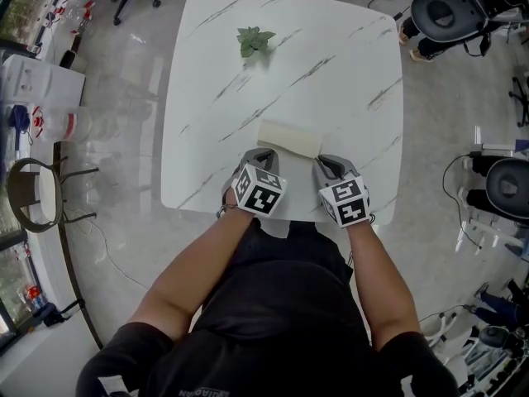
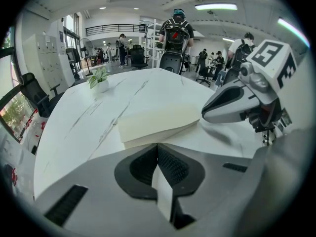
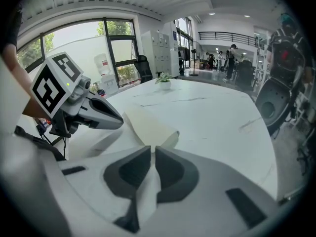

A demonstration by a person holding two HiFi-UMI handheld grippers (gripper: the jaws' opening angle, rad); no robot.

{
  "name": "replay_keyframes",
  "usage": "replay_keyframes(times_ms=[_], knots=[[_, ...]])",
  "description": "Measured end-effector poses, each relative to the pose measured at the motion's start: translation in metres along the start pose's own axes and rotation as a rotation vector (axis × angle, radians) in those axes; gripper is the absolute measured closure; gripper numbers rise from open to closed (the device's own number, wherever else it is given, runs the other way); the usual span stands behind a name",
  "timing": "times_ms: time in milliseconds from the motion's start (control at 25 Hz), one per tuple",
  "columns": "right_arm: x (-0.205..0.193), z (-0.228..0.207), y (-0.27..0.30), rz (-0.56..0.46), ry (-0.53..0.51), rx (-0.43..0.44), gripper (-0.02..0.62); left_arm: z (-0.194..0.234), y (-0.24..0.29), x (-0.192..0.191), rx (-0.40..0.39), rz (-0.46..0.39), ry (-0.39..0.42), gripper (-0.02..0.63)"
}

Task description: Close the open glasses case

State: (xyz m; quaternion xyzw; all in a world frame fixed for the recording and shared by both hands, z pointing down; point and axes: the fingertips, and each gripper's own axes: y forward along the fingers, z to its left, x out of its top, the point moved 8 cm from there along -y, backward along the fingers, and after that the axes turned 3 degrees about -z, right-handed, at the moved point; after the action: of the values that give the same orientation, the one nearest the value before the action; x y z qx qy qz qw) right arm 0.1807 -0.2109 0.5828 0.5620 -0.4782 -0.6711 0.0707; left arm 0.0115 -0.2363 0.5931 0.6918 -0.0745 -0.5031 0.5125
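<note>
Closest to us are the person's two bare arms (image 1: 194,267) and black shirt (image 1: 277,304), low in the head view. Each hand holds a gripper over the near edge of the white table (image 1: 331,40), which has thin gray streaks.

The left gripper (image 1: 258,152) has a cube with black and white squares on top. In the left gripper view its two dark jaws are pressed together at the tips, and we see nothing between them. The right gripper (image 1: 328,162) has the same kind of cube. In the right gripper view its jaws are also together, with only a thin slit between them and nothing in it.

The glasses case (image 1: 288,137) is pale cream and long. It lies flat on the near part of the table, a little turned, just past the tips of both grippers and between them. The left gripper points at its left end and the right gripper points at its right end. Both tips are just beside the case, but we cannot tell if they touch it. From the left gripper view we see a thin line running along its side, and the top half lies down on the bottom half.

Far back on the table, well apart from the case, stands a small green plant (image 1: 254,40). A black chair (image 1: 446,7) stands on the floor past the table's far right corner.
</note>
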Motion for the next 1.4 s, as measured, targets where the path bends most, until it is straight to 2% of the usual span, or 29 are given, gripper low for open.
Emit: replay_keyframes(times_ms=[760,1000,1200,1400], knots=[[0.002,0.001,0.004,-0.005,0.013,-0.026,0.565,0.005,-0.010,-0.003,-0.004,-0.005,-0.037,0.601],[0.005,0.003,-0.005,0.006,-0.008,-0.042,0.565,0.007,-0.025,0.006,-0.039,-0.032,-0.086,0.601],[0.020,0.009,-0.027,-0.047,0.006,-0.045,0.565,0.012,-0.048,0.023,-0.065,-0.085,-0.117,0.601],[0.042,0.018,-0.058,-0.125,0.044,-0.045,0.565,0.018,-0.073,0.037,-0.069,-0.142,-0.105,0.601]])
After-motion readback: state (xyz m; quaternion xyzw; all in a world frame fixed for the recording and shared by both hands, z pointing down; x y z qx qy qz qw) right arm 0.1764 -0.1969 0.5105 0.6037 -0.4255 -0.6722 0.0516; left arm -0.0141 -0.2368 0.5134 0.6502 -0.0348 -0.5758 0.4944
